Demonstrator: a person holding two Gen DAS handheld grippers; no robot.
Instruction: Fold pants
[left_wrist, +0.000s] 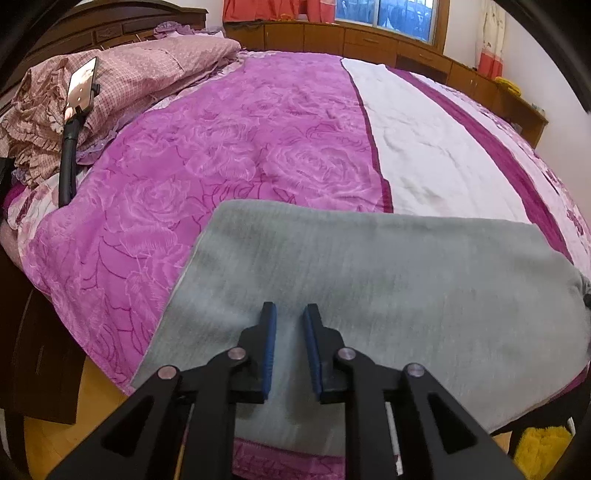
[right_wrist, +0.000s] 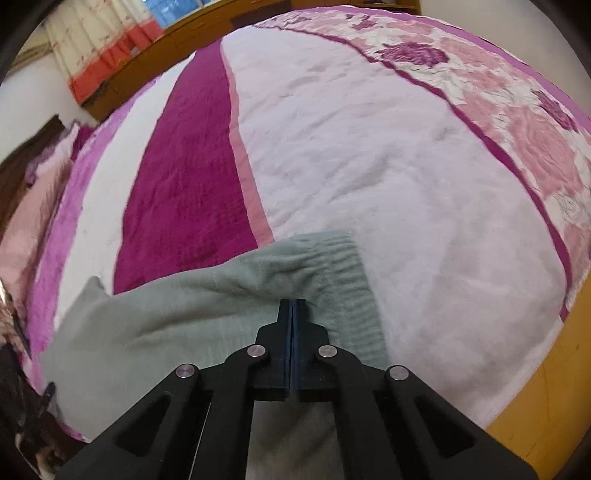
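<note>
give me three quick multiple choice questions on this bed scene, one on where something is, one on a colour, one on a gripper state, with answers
1. Where do the pants lie?
A. on the floor
B. spread on the bed cover
C. over the headboard

2. What colour are the pants?
A. grey
B. red
C. black

3. How do the right gripper's jaws stand?
A. wide open
B. shut together
C. out of view

Answers:
1 B, the fabric lies flat on the purple floral cover at the bed's near edge.
2 A, both views show plain grey cloth.
3 B, the right wrist view shows its blue pads meeting with no gap.
</note>
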